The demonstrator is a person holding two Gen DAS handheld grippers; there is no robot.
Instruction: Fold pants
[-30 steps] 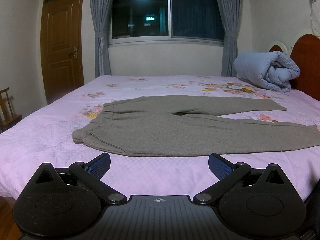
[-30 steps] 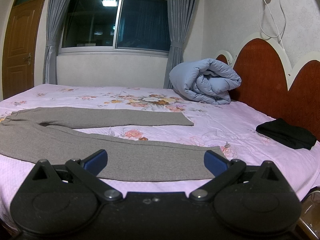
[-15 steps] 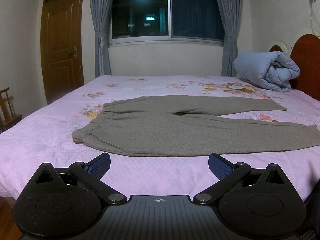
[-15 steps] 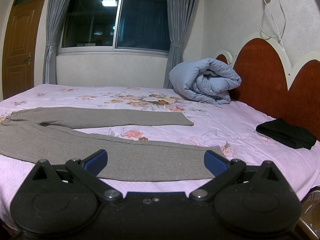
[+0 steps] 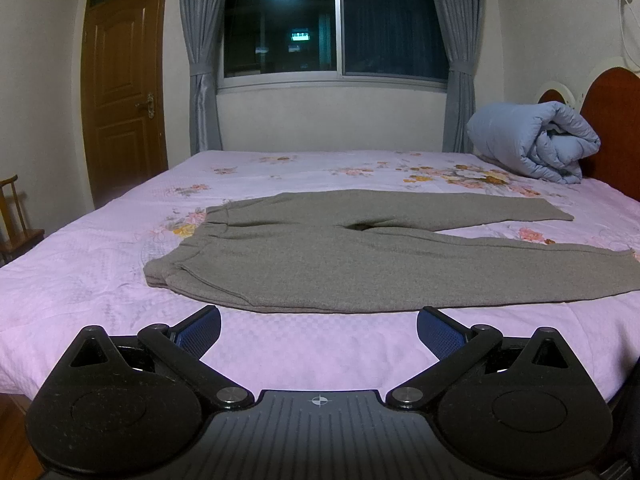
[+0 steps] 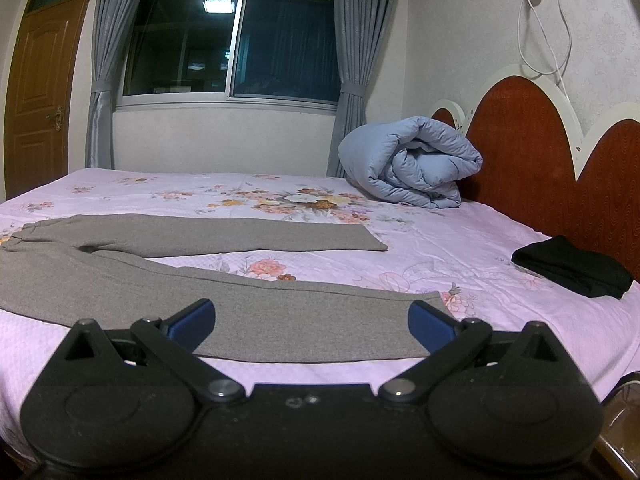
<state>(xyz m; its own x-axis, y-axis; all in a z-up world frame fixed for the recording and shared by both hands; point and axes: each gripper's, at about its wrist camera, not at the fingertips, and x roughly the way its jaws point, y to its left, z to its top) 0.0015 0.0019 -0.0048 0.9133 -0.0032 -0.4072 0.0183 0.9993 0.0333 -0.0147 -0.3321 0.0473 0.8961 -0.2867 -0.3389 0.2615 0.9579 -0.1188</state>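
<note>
At 6 o'clock in each wrist view, both jaws stand spread wide, empty: the left gripper [image 5: 319, 330] near the waistband, the right gripper [image 6: 311, 326] over the near leg's cuff. Unfolded grey pants [image 5: 360, 258] lie flat on the pink floral bed [image 5: 100, 264]; a rolled blue quilt [image 6: 412, 164] sits at 1 o'clock, a black garment [image 6: 572, 266] at 3.

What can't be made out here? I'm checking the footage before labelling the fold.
- Pants: in the left wrist view, the near leg's cuff runs off the right edge.
- Pants waistband: in the right wrist view, cut off by the left edge.
- Black cloth by the headboard: too dark to tell what garment it is.
- Bed near edge: covered by the left gripper body and by the right gripper body, each in its own view.
</note>
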